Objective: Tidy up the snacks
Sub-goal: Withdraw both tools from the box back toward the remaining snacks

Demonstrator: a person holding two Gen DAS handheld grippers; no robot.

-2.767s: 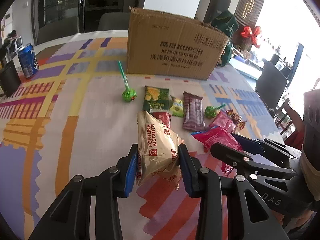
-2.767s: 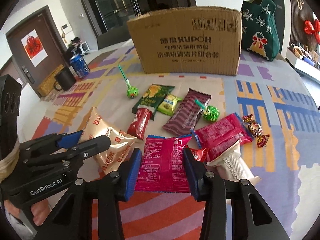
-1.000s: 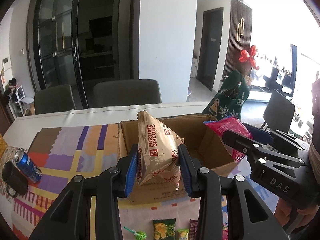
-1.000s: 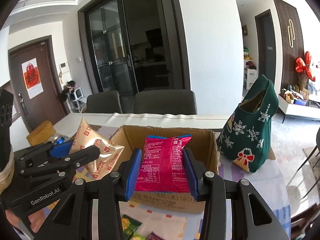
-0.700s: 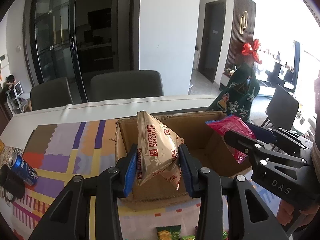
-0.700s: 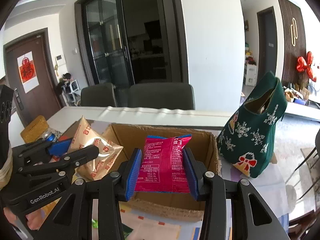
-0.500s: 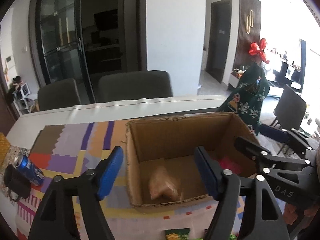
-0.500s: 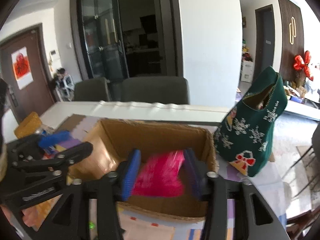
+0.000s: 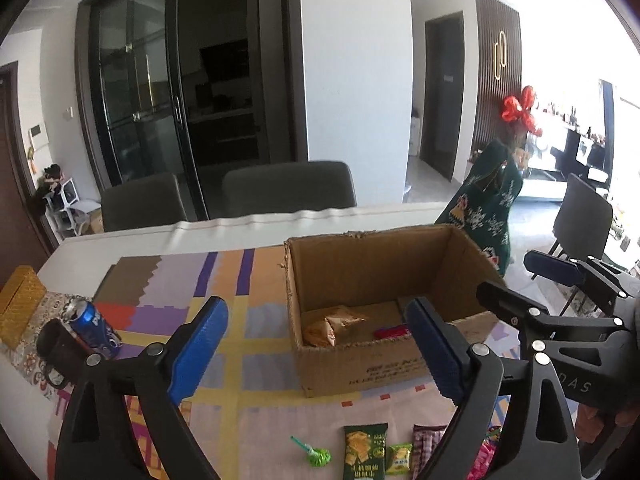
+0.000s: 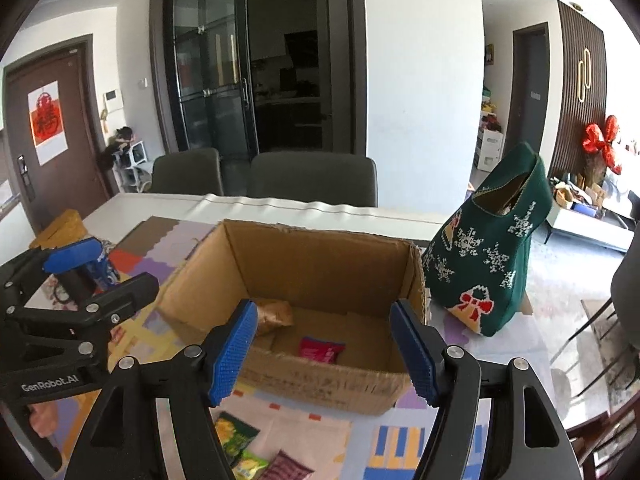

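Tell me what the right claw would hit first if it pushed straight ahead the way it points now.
Probably the cardboard box: the right claw, its jaws opening with nothing between them, aims into its open top, toward the pink snack packet on the floor. Depth is unclear.

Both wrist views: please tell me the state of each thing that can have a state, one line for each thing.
Cardboard box: open at the top, upright on the table.
Gold snack bag: lying inside the box.
Pink snack bag: lying inside the box.
Left gripper: jaws opening, nothing between them.
Right gripper: jaws opening, nothing between them.
Soda can: opened, leaning.
Green felt bag: open at the top.
Green lollipop: lying on the table, wrapped.
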